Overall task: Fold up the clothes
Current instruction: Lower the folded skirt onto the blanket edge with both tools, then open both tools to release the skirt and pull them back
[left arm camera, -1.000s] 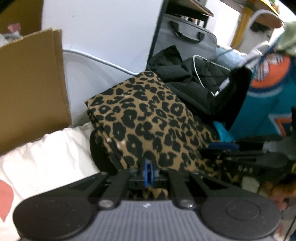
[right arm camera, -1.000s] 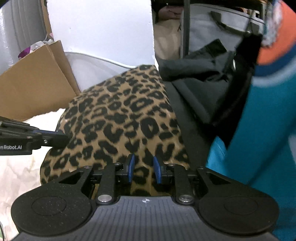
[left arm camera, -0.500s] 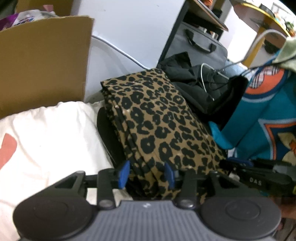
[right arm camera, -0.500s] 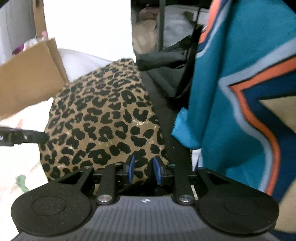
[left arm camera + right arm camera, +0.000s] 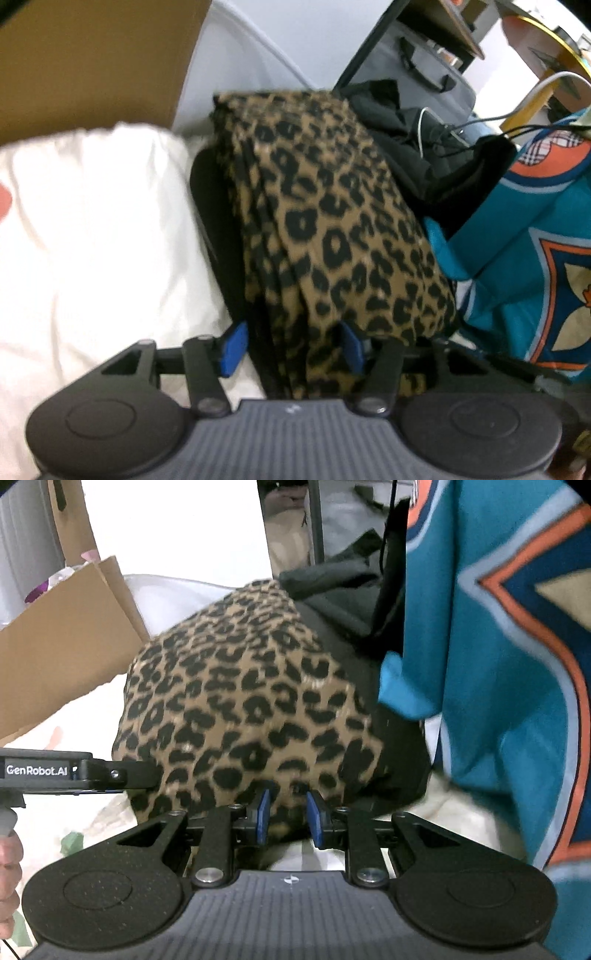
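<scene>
A folded leopard-print garment (image 5: 332, 221) lies on top of a black item (image 5: 210, 206) between white bedding and a teal jersey. My left gripper (image 5: 291, 349) is open wide, its blue pads on either side of the garment's near layered edge without pinching it. In the right wrist view the same garment (image 5: 240, 701) bulges ahead. My right gripper (image 5: 289, 818) stands open by a narrow gap, with the garment's near edge just between its tips. The left gripper (image 5: 147, 773) reaches in from the left and touches the garment's side.
White bedding (image 5: 92, 221) spreads to the left, with brown cardboard (image 5: 92, 55) behind it. A teal and orange jersey (image 5: 498, 664) hangs close on the right. A black jacket with a white cable (image 5: 406, 122) and a grey bag (image 5: 424, 62) sit behind. A hand (image 5: 7, 867) holds the left gripper.
My left gripper was shut on the garment's edge a second ago and has opened wide. Both views have drawn back and swung rightward. The right gripper's gap is unchanged.
</scene>
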`<move>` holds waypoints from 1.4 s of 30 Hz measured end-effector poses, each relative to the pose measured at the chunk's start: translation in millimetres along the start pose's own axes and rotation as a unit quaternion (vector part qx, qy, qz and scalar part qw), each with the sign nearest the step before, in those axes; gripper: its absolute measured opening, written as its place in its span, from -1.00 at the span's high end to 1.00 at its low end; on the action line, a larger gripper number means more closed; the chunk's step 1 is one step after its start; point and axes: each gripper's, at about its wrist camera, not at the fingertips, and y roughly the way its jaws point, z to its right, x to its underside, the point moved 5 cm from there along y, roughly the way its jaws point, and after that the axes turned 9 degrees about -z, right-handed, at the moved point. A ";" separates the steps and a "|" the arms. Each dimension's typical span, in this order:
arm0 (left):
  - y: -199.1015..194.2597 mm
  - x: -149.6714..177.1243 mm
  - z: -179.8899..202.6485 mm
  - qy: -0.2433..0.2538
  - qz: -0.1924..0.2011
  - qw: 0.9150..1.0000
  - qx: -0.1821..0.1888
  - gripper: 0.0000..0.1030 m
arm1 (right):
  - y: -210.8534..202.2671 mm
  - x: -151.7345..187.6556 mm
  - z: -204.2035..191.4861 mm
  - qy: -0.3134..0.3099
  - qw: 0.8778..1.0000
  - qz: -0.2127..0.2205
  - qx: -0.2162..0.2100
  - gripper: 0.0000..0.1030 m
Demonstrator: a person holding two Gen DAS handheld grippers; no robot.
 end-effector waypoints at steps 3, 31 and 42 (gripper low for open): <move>6.3 12.4 -0.2 -0.009 -0.018 1.000 0.011 -0.08 | 0.8 14.6 -1.2 0.005 1.000 -0.014 -0.004 0.45; -84.3 29.0 -27.4 -0.041 -0.051 0.997 -0.045 0.07 | -64.4 9.3 -6.4 0.080 0.994 -0.069 -0.004 0.05; -190.2 19.1 -27.5 -0.073 -0.073 0.985 -0.134 -0.99 | -128.3 -27.1 -28.6 0.074 0.992 -0.099 0.018 -0.98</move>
